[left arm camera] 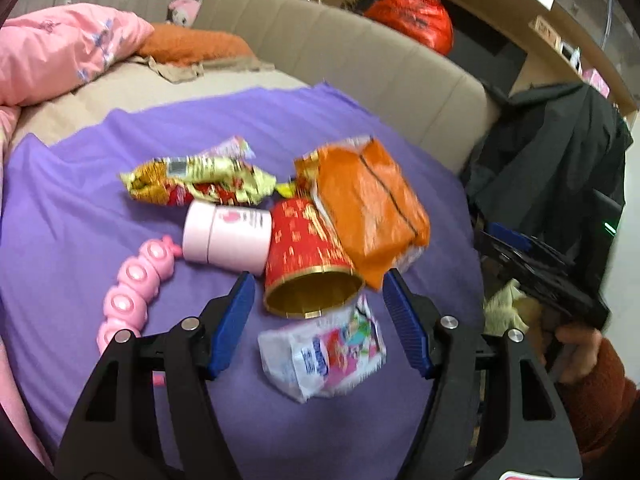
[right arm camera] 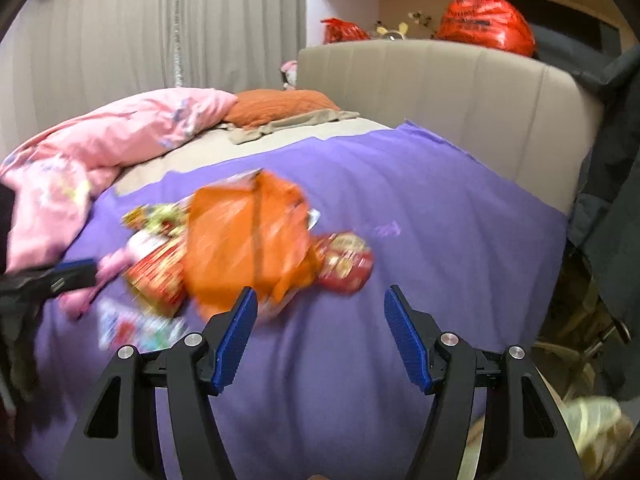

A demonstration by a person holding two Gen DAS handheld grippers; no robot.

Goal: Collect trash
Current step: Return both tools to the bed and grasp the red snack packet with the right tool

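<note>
I have both grippers spread wide and empty over the purple sheet [left arm camera: 80, 208], my left gripper [left arm camera: 319, 280] flanking the tipped red cup [left arm camera: 308, 256] and the white wrapper [left arm camera: 324, 356], my right gripper [right arm camera: 320, 294] beside the orange bag [right arm camera: 248, 236].

- Left gripper [left arm camera: 318, 288]: jaws wide apart, blue pads [left arm camera: 234, 320] clear of everything, pitched down toward the bed.
- Right gripper [right arm camera: 320, 304]: jaws also spread, nothing between them, angled down.
- Right hand [left arm camera: 576, 350] wraps the right gripper's handle, rust-red sleeve [left arm camera: 600, 400] at the wrist.
</note>
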